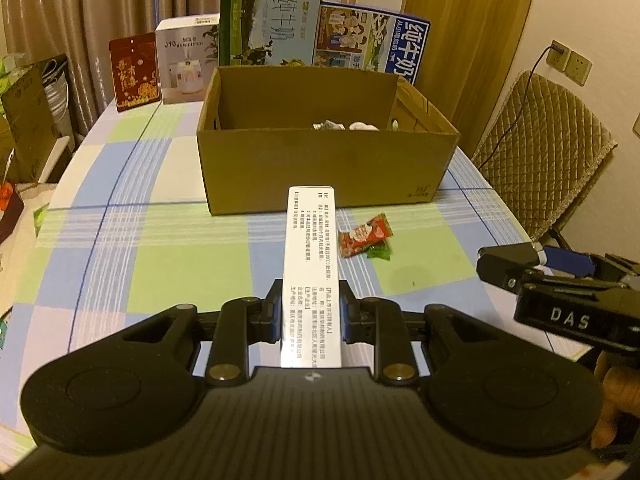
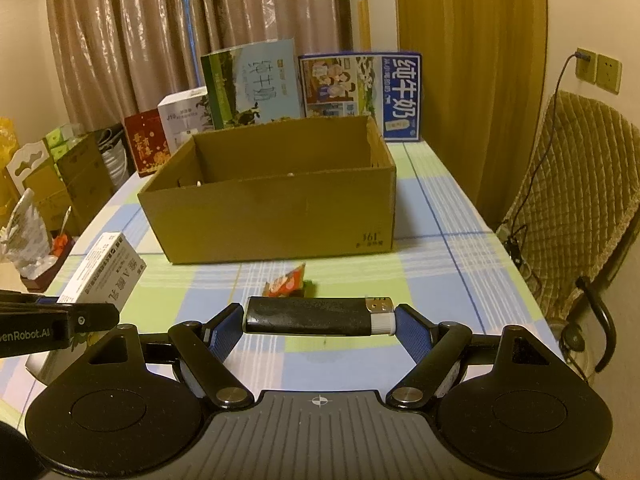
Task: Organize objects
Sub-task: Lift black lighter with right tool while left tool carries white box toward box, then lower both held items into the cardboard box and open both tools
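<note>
Left gripper (image 1: 311, 314) pinching white carton (image 1: 310, 272) lengthwise, pointed at the open cardboard box (image 1: 320, 168). Right gripper (image 2: 320, 320) clamping black lighter (image 2: 316, 316) crosswise by its ends. Both off the table (image 1: 160, 240), likely box-bound; candy wrapper (image 1: 365, 241) remains

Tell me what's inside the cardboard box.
In the cardboard box, the left wrist view shows two pale, crumpled-looking items by the near wall. That wall hides the rest of the floor.
</note>
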{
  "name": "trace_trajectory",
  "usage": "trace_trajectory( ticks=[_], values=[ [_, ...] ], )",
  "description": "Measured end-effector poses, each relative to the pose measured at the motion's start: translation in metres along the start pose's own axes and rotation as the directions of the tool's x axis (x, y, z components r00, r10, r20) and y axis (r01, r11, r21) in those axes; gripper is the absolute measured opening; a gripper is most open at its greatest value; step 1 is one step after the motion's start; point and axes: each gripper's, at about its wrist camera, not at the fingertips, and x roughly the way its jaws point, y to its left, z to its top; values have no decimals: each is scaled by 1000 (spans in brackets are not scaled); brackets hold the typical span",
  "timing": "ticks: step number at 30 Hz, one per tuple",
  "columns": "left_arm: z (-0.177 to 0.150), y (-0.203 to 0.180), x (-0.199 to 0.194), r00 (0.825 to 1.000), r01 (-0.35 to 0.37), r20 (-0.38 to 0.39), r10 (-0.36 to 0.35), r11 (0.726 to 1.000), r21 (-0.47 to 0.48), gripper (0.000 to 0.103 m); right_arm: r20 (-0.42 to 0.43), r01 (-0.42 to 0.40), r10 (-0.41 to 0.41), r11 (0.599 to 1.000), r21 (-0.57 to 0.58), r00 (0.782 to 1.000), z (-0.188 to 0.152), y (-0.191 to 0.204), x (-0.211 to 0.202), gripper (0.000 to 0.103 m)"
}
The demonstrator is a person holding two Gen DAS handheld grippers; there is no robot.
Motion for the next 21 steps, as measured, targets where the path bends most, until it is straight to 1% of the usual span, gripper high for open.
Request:
trace_trajectory(
  ticks=[3,7,15,17,21],
  values=[
    [13,3,2,1000,-3,14,3,1000,7,21,13,-5,5,1000,-12,1000,16,-1,4,79],
    [38,8,6,999,-9,39,8,1000,24,21,22,-25,25,1000,-9,999,43,-5,14,79],
    [106,15,28,997,-3,79,-1,998,57,21,35,-73,73,997,11,997,114,-18,46,79],
    [125,18,38,997,7,82,-11,999,49,21,39,-83,82,997,10,996,133,-20,57,79],
    [157,23,60,997,1,83,-6,998,59,21,30,-102,101,994,25,994,163,-25,83,79]
  ],
)
